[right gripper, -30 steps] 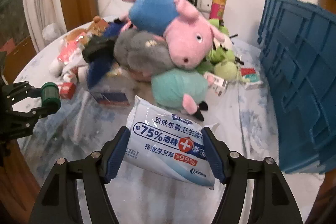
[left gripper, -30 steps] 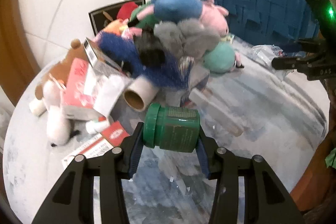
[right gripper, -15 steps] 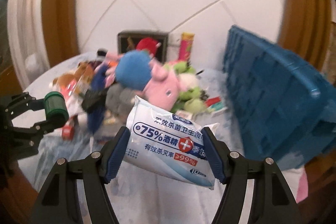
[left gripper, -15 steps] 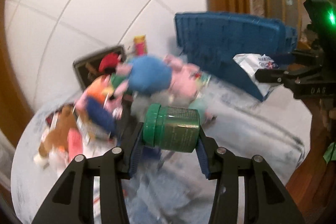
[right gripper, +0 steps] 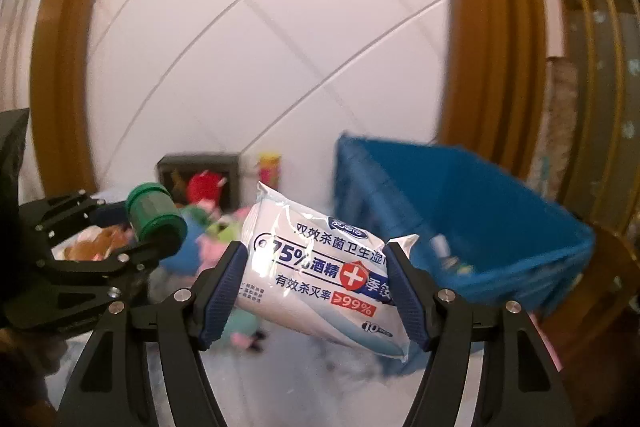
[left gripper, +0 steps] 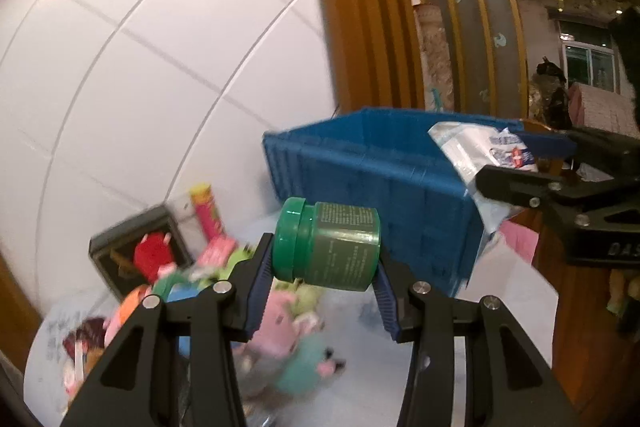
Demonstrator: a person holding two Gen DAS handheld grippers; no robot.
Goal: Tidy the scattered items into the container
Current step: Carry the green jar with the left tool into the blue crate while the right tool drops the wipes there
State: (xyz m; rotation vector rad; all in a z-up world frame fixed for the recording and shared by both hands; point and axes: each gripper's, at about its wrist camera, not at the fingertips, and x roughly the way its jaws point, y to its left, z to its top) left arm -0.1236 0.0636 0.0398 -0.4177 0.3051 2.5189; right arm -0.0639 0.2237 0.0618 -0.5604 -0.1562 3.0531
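Beside the blue crate [left gripper: 372, 163], on its left, the left tool [left gripper: 325, 289] grips a green jar [left gripper: 326, 241] lying on its side between the blue pads, lid toward the left pad and base toward the right. The jar is held in the air, level with the crate's near wall and just in front of it. The right tool [right gripper: 316, 291] is clamped on a white pack of wet wipes [right gripper: 320, 267], which sits tilted between its pads with the printed face toward the camera; in the left wrist view the same pack [left gripper: 480, 163] hangs at the crate's right end, near the rim. The crate [right gripper: 460, 211] stands open-topped on the pale surface [left gripper: 360, 387], with a small item or two lying inside it, too blurred to name. Left of the crate, a blurred heap of soft toys [left gripper: 276, 327] lies on the surface, and beyond it a dark framed picture [left gripper: 136, 255] and a pink and yellow tube [left gripper: 206, 211] lean against the white panelled wall [left gripper: 160, 67].
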